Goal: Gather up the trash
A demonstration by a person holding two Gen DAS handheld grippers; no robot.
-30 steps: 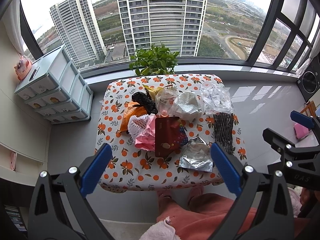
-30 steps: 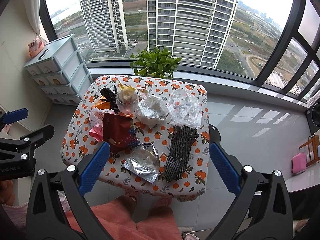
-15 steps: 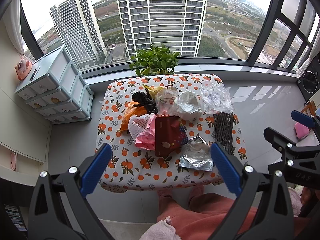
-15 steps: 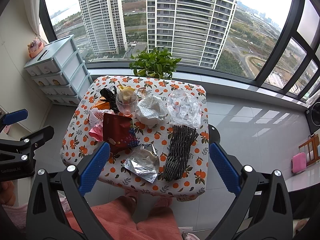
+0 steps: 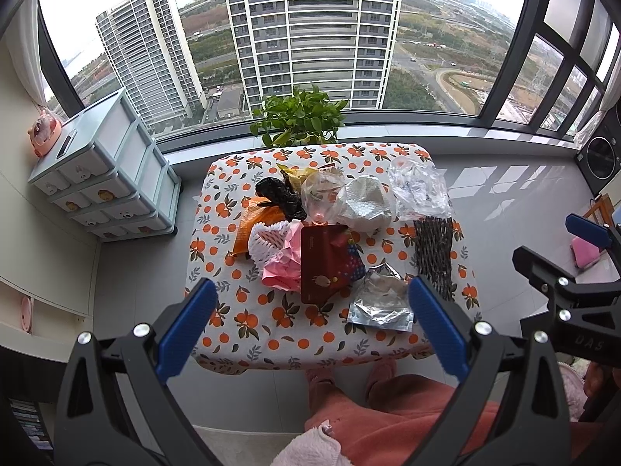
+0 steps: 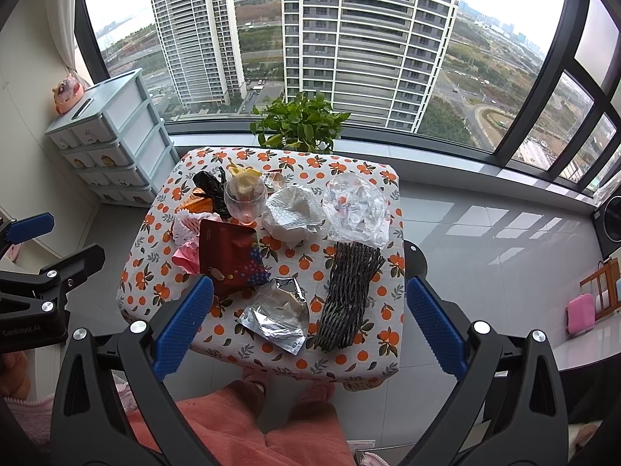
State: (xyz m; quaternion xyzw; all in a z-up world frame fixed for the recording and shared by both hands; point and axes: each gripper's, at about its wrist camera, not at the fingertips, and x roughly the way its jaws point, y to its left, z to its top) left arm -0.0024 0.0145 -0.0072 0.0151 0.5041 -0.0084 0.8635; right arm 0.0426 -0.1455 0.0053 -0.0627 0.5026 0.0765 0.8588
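Observation:
Trash lies on a small table with an orange-print cloth (image 5: 233,326) (image 6: 372,353). There is a dark red snack pouch (image 5: 324,262) (image 6: 229,258), a silver foil bag (image 5: 380,303) (image 6: 277,316), black foam netting (image 5: 434,254) (image 6: 347,295), a clear plastic bag (image 5: 417,190) (image 6: 357,207), a white bubble wrap wad (image 5: 365,206) (image 6: 293,213), a clear cup (image 5: 320,198) (image 6: 244,198), pink paper (image 5: 283,268), white foam net (image 5: 268,239), an orange wrapper (image 5: 252,225) and a black bag (image 5: 279,194). My left gripper (image 5: 310,326) and right gripper (image 6: 306,324) are open and empty, high above the table's near edge.
A potted plant (image 5: 299,120) stands on the window sill behind the table. A pale blue drawer unit (image 5: 104,178) stands left of the table. The person's legs in pink trousers (image 5: 388,415) are below the grippers. A round black base (image 6: 415,262) sits right of the table.

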